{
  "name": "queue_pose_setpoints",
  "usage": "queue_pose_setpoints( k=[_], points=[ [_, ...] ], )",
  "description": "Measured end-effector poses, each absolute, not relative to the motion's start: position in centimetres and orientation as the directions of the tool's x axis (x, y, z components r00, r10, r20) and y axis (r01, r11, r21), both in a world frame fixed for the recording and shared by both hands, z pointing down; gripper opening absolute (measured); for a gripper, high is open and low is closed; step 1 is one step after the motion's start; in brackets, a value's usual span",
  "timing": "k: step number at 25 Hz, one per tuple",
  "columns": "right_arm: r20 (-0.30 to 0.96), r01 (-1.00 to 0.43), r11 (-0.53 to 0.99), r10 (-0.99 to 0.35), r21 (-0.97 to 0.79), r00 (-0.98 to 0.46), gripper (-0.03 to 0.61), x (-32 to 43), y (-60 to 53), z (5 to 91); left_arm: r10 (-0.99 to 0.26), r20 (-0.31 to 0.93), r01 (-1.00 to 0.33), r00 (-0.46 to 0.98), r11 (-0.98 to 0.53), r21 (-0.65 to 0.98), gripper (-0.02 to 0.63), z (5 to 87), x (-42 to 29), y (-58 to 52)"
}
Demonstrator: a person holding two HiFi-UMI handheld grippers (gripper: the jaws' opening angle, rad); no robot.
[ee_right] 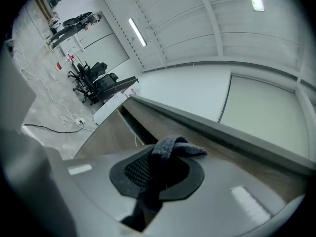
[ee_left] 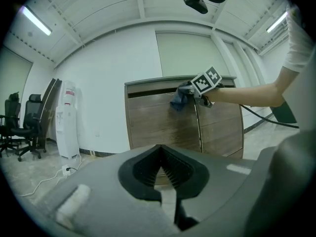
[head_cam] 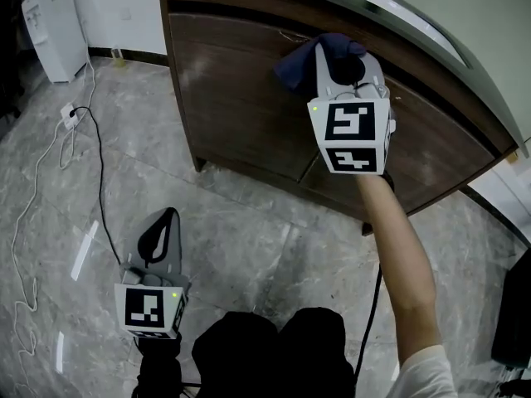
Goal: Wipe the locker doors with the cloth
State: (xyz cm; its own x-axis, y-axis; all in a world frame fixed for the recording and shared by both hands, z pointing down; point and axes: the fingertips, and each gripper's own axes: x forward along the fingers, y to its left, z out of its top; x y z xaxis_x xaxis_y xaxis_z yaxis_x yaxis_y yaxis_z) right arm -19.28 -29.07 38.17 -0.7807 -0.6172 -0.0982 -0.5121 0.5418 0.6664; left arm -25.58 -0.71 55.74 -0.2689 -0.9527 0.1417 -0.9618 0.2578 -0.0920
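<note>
Right tongs: the right tongs (head_cam: 342, 63) are clenched on the cloth (head_cam: 300, 61), held up at the upper part of the locker front, on a bare outstretched forearm (head_cam: 405, 255).
Grip seen from the right gripper view: the dark blue-grey cloth (ee_right: 173, 146) is bunched between the black pads of the right tongs (ee_right: 157, 168). One end sticks out past the tips and the rest hangs back through the gap.
Cloth: it sits at the top edge of the locker doors, close under the grey top slab (head_cam: 398, 15). In the left gripper view the cloth (ee_left: 178, 98) lies over the upper corner of the left-hand door, just beside the vertical seam (ee_left: 197, 127) between the two doors. Whether it presses on the wood cannot be told.
Locker: the locker (head_cam: 241, 98) is a dark brown wooden unit standing on the floor, with both doors closed. The door faces show pale streaks.
Left tongs: the left tongs (head_cam: 161, 232) hang low over the floor, well apart from the locker. They point roughly level toward the doors.
Left grip: in the left gripper view the ribbed pads of the left tongs (ee_left: 160, 163) meet at their tips, clenched with nothing between them.
Floor: the floor (head_cam: 249, 239) is grey marbled tile. A black cable (head_cam: 99, 168) and a white cable (head_cam: 33, 206) run across it to a white socket block (head_cam: 68, 113).
Background: a white water dispenser (ee_left: 68, 120) stands against the wall left of the locker, and black office chairs (ee_left: 22, 125) stand farther left.
</note>
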Motion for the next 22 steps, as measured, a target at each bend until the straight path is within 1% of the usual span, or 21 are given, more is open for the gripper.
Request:
queue_pose_setpoints(
  k=[2, 5, 9, 12, 18, 22],
  points=[
    [-0.11, -0.521, 0.527, -0.624, 0.671, -0.774, 0.032, -19.5, -28.8, 37.8, -0.953, 0.138, -0.961, -0.271, 0.261, -0.088, 0.003, 55.7, -25.6, -0.7],
    [-0.082, -0.492, 0.525, -0.622, 0.694, -0.779, 0.032, -20.4, -28.5, 40.8, -0.949, 0.152, -0.96, -0.278, 0.267, -0.088, 0.003, 56.5, -25.8, -0.7],
    [-0.027, -0.462, 0.526, -0.639, 0.714, -0.769, 0.032, -21.8, -28.5, 47.6, -0.938, 0.192, -0.957, -0.289, 0.276, -0.09, 0.003, 58.7, -26.6, -0.6],
    [0.019, -0.419, 0.532, -0.635, 0.736, -0.772, 0.032, -23.3, -28.3, 52.7, -0.932, 0.192, -0.951, -0.308, 0.296, -0.086, 0.003, 59.9, -27.5, -0.2],
    [0.131, -0.318, 0.555, -0.623, 0.769, -0.771, 0.032, -25.9, -27.1, 63.6, -0.914, 0.227, -0.941, -0.337, 0.33, -0.07, 0.003, 62.4, -28.7, 1.7],
    [0.21, -0.27, 0.593, -0.615, 0.759, -0.76, 0.031, -27.0, -26.9, 69.6, -0.908, 0.246, -0.941, -0.338, 0.332, -0.066, 0.003, 64.0, -29.3, 2.1]
  ],
)
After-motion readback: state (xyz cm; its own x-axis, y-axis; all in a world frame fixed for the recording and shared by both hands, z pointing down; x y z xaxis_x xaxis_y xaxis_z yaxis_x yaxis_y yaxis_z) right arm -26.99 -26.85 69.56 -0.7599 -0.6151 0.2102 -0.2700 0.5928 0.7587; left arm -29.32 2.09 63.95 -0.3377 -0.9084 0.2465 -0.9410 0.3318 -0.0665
